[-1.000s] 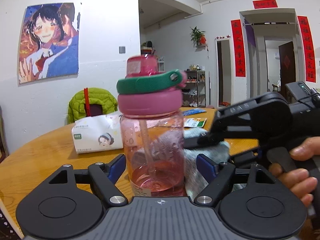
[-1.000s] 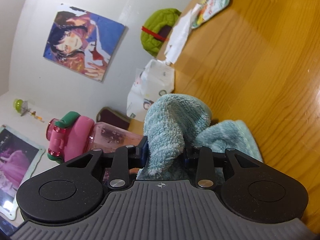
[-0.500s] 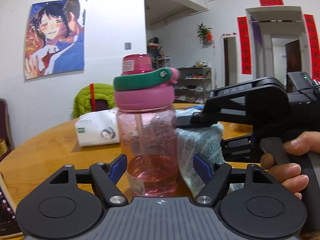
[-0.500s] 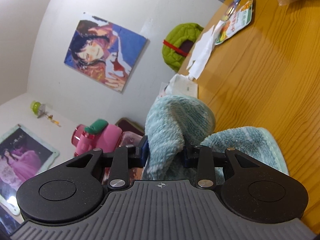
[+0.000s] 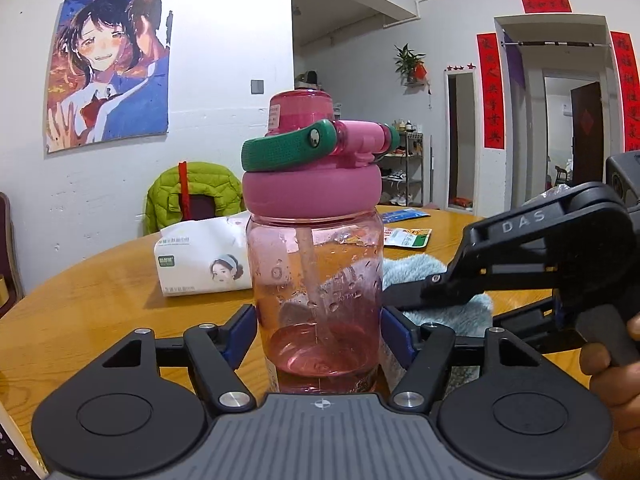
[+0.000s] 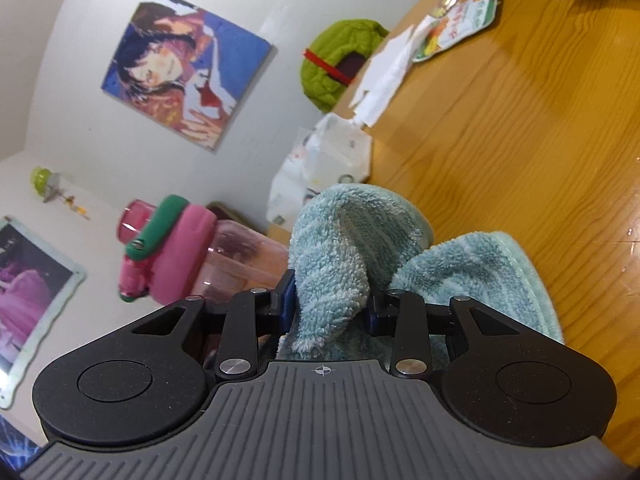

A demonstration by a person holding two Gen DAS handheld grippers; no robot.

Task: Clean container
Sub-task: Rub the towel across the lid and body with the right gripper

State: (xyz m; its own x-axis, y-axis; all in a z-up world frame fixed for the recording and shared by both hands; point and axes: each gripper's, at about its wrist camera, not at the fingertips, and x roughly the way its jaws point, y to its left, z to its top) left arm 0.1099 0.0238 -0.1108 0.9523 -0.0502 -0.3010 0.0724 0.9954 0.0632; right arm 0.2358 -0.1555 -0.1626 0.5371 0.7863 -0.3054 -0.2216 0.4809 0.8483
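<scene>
**Bottle clamped, cloth ready at its right side**

The pink water bottle (image 5: 316,280) stands upright near the close edge of the round wooden table (image 5: 100,292), long axis vertical, with a pink screw lid, a green carry loop (image 5: 286,148) and a straw running down into a little liquid at the bottom. Droplets cling to the inside wall. The left gripper (image 5: 320,336) has just been closing around the lower body; its blue pads now sit against both sides of the bottle, so it is grasping it.

Just right of the bottle, the right gripper (image 6: 330,306) is clenched on a fold of teal fleece cloth (image 6: 340,256), the rest draping onto the table. In the left wrist view its black body bears the raised letters "DAS", and a person's hand (image 5: 616,364) works its handle. The cloth lies beside the bottle's right wall, possibly touching it; I cannot tell. My reading is that the wipe turns on this: the right hand is the free one, and it must travel left to press the cloth on the wall.

Behind the bottle to the left lies a tissue pack (image 5: 204,258) printed with a woman's face; its lettering is too small to read. Farther right are snack packets (image 5: 406,236). Red banners with Chinese characters frame the far doorway (image 5: 554,120).
</scene>
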